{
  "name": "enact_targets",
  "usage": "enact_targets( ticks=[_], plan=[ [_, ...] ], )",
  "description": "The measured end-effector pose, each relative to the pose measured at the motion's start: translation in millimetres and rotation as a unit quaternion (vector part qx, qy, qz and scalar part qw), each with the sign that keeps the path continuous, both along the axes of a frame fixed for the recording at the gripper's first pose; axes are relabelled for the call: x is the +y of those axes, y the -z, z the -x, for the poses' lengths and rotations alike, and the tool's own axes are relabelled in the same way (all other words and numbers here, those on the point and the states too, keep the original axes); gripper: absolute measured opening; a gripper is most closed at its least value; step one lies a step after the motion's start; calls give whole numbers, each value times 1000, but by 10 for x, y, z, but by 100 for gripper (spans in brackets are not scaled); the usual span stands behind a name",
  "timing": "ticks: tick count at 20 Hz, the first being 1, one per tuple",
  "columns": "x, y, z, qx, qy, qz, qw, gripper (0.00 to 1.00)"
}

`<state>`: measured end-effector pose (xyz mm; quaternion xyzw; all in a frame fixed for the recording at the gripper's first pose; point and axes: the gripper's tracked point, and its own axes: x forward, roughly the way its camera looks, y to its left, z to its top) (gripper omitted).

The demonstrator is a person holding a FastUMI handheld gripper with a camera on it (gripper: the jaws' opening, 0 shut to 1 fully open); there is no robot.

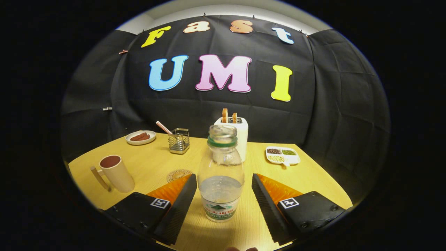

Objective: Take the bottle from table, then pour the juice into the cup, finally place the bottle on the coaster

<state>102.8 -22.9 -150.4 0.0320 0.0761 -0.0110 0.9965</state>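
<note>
A clear plastic bottle (221,174) with no cap and a green neck ring stands upright on the wooden table (313,177), partly filled with clear liquid. My gripper (221,186) is open, and the bottle stands between the two fingers with a gap on each side. A beige cup (116,172) with a handle stands to the left of the left finger. A round coaster (177,175) lies flat just beyond the left finger's tip, partly hidden by it.
Behind the bottle stands a white toaster (240,134) with two slices in it. A wire holder (179,141) with a straw and a small plate of sausages (140,137) sit at the back left. A divided dish of grains (283,155) lies at the right.
</note>
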Motion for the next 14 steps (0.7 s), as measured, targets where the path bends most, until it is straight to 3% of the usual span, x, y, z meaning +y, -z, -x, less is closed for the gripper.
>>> enact_targets(
  ticks=[9, 14],
  plan=[
    [52, 191, -102, 19, -12, 6, 1000, 96],
    [73, 220, -132, 20, -18, -7, 1000, 81]
  ],
)
